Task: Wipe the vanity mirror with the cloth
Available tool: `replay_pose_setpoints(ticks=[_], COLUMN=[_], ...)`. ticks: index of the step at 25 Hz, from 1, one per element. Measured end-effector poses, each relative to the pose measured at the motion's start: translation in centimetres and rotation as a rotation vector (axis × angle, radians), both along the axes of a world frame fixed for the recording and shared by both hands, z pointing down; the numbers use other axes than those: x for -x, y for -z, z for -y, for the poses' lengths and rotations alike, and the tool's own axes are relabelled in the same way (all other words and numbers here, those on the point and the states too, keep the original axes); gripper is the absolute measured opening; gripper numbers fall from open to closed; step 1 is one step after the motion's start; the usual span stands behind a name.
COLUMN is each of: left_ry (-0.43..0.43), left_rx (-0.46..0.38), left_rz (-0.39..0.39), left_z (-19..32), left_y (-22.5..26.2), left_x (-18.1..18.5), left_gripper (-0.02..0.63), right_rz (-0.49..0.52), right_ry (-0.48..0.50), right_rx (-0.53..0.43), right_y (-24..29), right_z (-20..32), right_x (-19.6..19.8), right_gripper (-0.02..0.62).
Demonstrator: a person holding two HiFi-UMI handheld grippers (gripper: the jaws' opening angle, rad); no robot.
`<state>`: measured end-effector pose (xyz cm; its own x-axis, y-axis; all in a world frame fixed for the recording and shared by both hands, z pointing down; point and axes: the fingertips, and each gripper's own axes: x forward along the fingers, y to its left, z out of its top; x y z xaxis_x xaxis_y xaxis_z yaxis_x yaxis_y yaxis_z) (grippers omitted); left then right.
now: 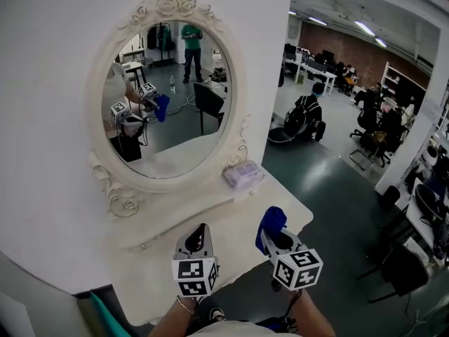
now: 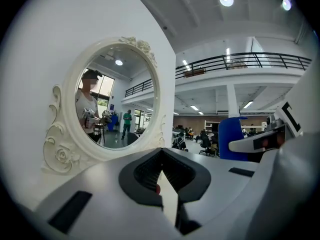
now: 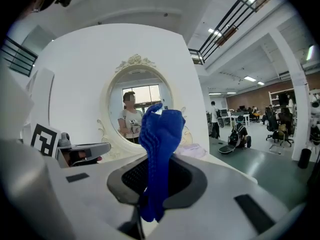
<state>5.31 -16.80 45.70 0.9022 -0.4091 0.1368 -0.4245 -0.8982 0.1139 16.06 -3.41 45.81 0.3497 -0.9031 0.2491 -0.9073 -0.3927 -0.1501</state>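
Head view, cloth (image 1: pixel 272 220) pinched in right hand-held gripper (image 1: pixel 271 236)

The head view looks steeply down from overhead onto the vanity shelf (image 1: pixel 231 213) and the oval vanity mirror (image 1: pixel 168 97), with the left gripper (image 1: pixel 198 236) and right gripper (image 1: pixel 272 232) low in frame. The left gripper view sits low behind its own meeting jaws and faces the mirror (image 2: pixel 117 101) from its right side — fairly near, it seems. The right gripper view looks past the blue cloth (image 3: pixel 160 134) pinched in its jaws, straight at the mirror (image 3: pixel 140 109). All three views share the mirror, and each gripper view catches the other gripper at its edge.
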Motion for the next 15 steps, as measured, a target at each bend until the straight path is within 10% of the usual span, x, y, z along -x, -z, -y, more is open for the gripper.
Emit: replay_pose_setpoints(ticks=[7,15], left_ry=[0.105,0.399], left_rx=[-0.019,-0.04], left_rz=[0.029,0.024], left_z=[5.6,11.6], left_y=[-0.1,1.2], left_x=[-1.5,0.1], left_gripper=[0.005,0.005], right_rz=[0.03,-0.02], right_ry=[0.106,0.449], right_rx=[0.001,-0.001], right_y=[-0.7,0.8], right_z=[7.0,18.2], right_x=[-3.3,-3.8], right_gripper=[0.065,0.064])
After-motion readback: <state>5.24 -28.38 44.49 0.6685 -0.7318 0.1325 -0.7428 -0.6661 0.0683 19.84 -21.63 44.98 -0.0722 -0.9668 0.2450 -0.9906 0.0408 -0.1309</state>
